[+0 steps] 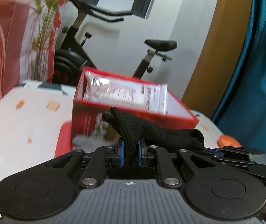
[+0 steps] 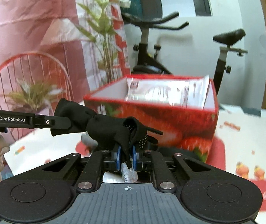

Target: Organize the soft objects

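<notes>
A black knitted glove hangs stretched between both grippers, above the table and in front of the box. My left gripper is shut on one end of it, blue pads pressing the fabric. In the right wrist view the right gripper is shut on the glove's dotted finger end, and the left gripper holds the cuff from the left. The right gripper also shows at the right of the left wrist view. Behind stands an open red strawberry-print box with a white plastic packet inside.
The table carries a white printed cloth and a red mat under the box. A pale grey knitted item lies by the box, an orange object at the right. An exercise bike, plants and a red wire chair stand behind.
</notes>
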Demonstrator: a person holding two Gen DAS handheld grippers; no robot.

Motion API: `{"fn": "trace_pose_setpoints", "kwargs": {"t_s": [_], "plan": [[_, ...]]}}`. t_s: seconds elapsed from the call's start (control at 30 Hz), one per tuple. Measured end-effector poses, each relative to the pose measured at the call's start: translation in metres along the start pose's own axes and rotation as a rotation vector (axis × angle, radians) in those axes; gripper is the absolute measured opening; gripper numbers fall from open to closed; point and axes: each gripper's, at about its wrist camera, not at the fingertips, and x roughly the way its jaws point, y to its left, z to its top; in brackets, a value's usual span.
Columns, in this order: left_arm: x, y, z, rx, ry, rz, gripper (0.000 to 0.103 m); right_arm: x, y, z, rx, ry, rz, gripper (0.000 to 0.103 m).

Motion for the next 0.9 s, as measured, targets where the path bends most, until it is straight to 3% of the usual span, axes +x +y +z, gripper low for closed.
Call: {"fn": "trace_pose_setpoints", "kwargs": {"t_s": [0.33,0.53,0.9], "plan": [[0.022,-0.011,0.073,0.025,-0.061,-0.011,0.015,0.021,-0.017,0.078,-0.057,-0.067,-0.042,0.011],[0.063,0.000,0.100,-0.014,-0.007,0.013,0.015,0.074,-0.037,0.105,-0.081,0.010,-0.059,0.011],[0.143,0.026,0.124,-0.006,0.150,0.117,0.015,0.169,-0.055,0.115,-0.099,0.204,-0.101,0.011]]}}
